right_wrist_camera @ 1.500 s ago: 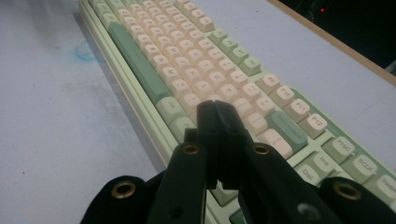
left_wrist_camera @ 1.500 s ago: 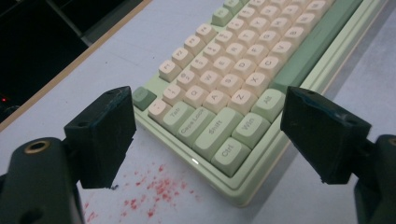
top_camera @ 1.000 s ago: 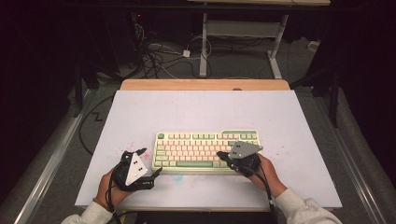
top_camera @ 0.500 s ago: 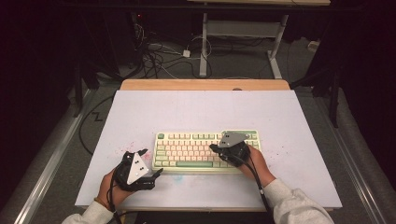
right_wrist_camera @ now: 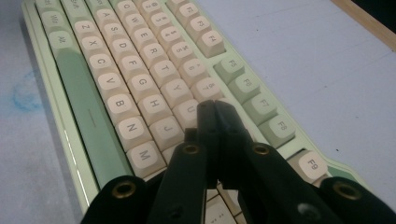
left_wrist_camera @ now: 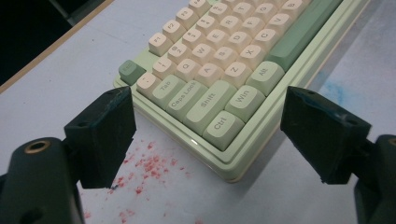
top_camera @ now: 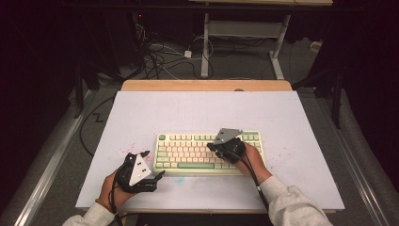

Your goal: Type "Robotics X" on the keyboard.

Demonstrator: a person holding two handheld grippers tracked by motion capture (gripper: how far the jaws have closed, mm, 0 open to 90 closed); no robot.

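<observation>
A pale green keyboard [top_camera: 188,151] with cream keys lies on the white table top [top_camera: 202,110], near its front edge. My right gripper [top_camera: 210,146] is shut, its two jaws pressed together with nothing between them. In the right gripper view its tips [right_wrist_camera: 213,106] hover over or rest on the keys around U and I of the keyboard [right_wrist_camera: 140,84]; I cannot tell whether they touch. My left gripper [top_camera: 154,163] stands open just off the keyboard's front left corner. In the left gripper view its jaws [left_wrist_camera: 208,100] frame the Ctrl corner of the keyboard [left_wrist_camera: 219,70] and hold nothing.
Red specks [left_wrist_camera: 149,169] dot the table by the left gripper, and a blue smear [left_wrist_camera: 337,91] marks it in front of the keyboard. A wooden strip [top_camera: 207,85] edges the table's far side. Cables [top_camera: 160,59] and a desk frame [top_camera: 244,28] lie beyond on the floor.
My right gripper has slid left over the keyboard, from its right end toward the middle, staying shut. The left gripper has kept still.
</observation>
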